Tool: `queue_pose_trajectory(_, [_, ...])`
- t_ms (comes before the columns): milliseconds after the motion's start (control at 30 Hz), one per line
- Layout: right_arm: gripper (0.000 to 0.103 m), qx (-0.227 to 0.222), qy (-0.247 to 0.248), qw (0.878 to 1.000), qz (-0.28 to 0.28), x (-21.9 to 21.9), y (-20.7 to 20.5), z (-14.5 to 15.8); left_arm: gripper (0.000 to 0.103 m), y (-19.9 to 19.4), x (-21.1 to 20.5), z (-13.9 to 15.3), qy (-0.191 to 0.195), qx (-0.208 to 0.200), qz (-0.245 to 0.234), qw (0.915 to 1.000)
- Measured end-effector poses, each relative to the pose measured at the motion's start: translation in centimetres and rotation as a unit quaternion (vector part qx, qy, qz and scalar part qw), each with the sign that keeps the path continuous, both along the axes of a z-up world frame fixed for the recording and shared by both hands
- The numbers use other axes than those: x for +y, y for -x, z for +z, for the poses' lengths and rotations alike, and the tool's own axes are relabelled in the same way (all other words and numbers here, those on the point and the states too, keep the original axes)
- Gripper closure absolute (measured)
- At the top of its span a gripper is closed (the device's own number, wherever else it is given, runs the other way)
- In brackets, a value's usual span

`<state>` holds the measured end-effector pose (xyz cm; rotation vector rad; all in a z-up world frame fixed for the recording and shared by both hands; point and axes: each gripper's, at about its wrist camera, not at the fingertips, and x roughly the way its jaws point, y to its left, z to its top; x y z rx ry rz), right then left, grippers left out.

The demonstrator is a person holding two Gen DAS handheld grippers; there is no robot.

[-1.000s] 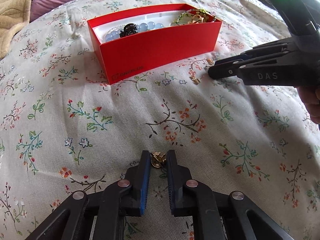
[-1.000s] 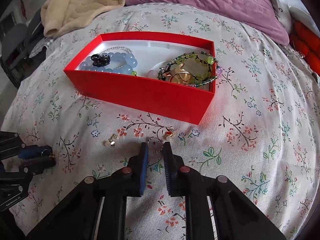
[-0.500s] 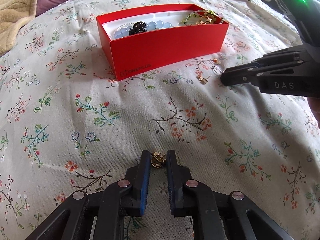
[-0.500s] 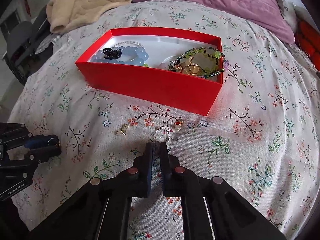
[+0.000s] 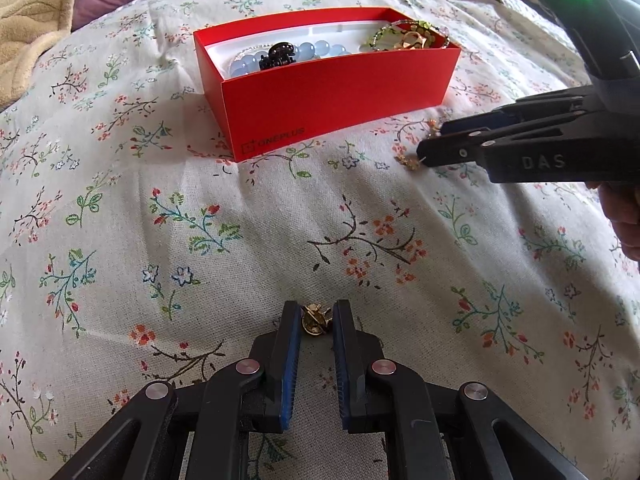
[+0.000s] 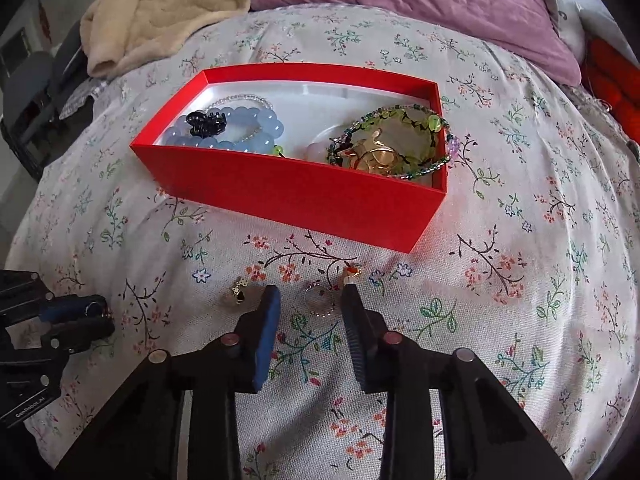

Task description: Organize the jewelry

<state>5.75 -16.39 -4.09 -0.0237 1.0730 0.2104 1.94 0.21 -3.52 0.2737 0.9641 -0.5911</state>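
Right now the left claw (image 5: pixel 316 322) is closed on a small gold brooch-like trinket (image 5: pixel 314 320), pinched at its fingertips just above the floral bedspread (image 5: pixel 240 240). The right claw (image 6: pixel 310 300) stands open, its fingers straddling a thin beaded silver ring (image 6: pixel 319 300) that lies flat on the bed, with a small gold stud earring (image 6: pixel 239 292) just beside the left finger and an orange-and-gold charm (image 6: pixel 352 271) near the right fingertip. The red cardboard box (image 6: pixel 300 196), already holding bracelets and a black hair clip, sits just beyond. To do this well, the right claw should probably press lightly into the soft cloth and close slowly, keeping the ring centred so the neighbours are not swept in.
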Motion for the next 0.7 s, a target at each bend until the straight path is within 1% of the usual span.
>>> queue_pose_trajectory(33, [0.08, 0.001, -0.002, 1.0, 0.003, 0.1, 0.1, 0.0, 0.093, 0.0, 0.0, 0.0, 0.0, 0.0, 0.001, 1.0])
queue_pose_trajectory(67, [0.087, 0.002, -0.002, 1.0, 0.006, 0.3, 0.2, -0.1, 0.093, 0.0, 0.0, 0.0, 0.0, 0.0, 0.001, 1.0])
queue_pose_trajectory(133, [0.087, 0.0, 0.002, 1.0, 0.009, 0.5, 0.4, 0.1, 0.093, 0.0, 0.1, 0.1, 0.0, 0.0, 0.001, 1.0])
queue_pose_trajectory(333, [0.087, -0.002, -0.011, 1.0, 0.014, 0.2, 1.4, 1.1, 0.093, 0.0, 0.4, 0.4, 0.002, -0.001, 0.007, 1.0])
queue_pose_trajectory(533, [0.087, -0.008, -0.024, 1.0, 0.019, 0.0, 2.7, 3.1, 0.093, -0.1, 0.8, 1.7, 0.012, -0.011, 0.016, 0.9997])
queue_pose_trajectory(700, [0.087, -0.01, -0.024, 0.999, 0.022, 0.2, 3.3, 4.8, 0.093, -0.5, 0.9, 2.9, 0.011, -0.015, 0.032, 0.9993])
